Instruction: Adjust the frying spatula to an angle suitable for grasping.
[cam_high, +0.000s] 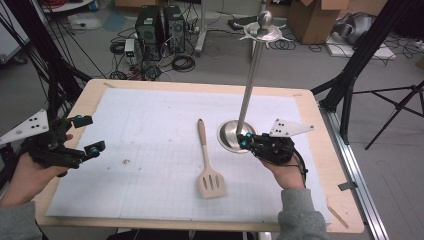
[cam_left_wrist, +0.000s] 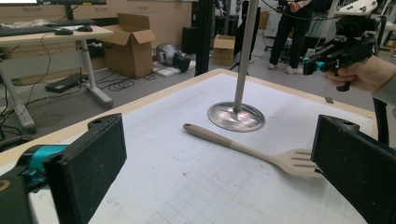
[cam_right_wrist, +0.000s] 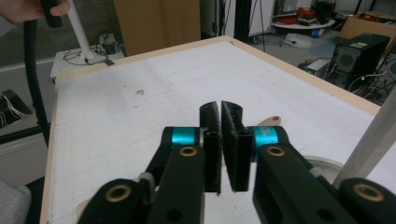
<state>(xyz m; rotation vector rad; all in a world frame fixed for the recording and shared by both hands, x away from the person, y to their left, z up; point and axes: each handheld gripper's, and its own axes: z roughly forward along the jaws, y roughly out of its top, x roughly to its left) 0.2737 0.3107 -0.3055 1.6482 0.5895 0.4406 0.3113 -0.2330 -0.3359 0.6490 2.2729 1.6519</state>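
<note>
A beige slotted spatula (cam_high: 207, 164) lies flat on the white grid mat (cam_high: 150, 150), handle pointing away from me; its head (cam_left_wrist: 294, 161) and handle show across the left gripper view. A tall metal stand with a round base (cam_high: 233, 136) rises just right of it, pole topped by hooks (cam_high: 263, 31). My left gripper (cam_high: 86, 134) hovers at the mat's left edge, jaws wide apart and empty. My right gripper (cam_high: 243, 140) sits at the stand's base, jaws pressed together with nothing between them (cam_right_wrist: 221, 122). It also appears at the far right of the left gripper view (cam_left_wrist: 314, 65).
The wooden table (cam_high: 320, 150) ends close to the mat on all sides. A small smudge (cam_high: 126, 161) marks the mat left of the spatula. Computer towers (cam_high: 159, 30), cables, cardboard boxes and tripod legs stand on the floor beyond.
</note>
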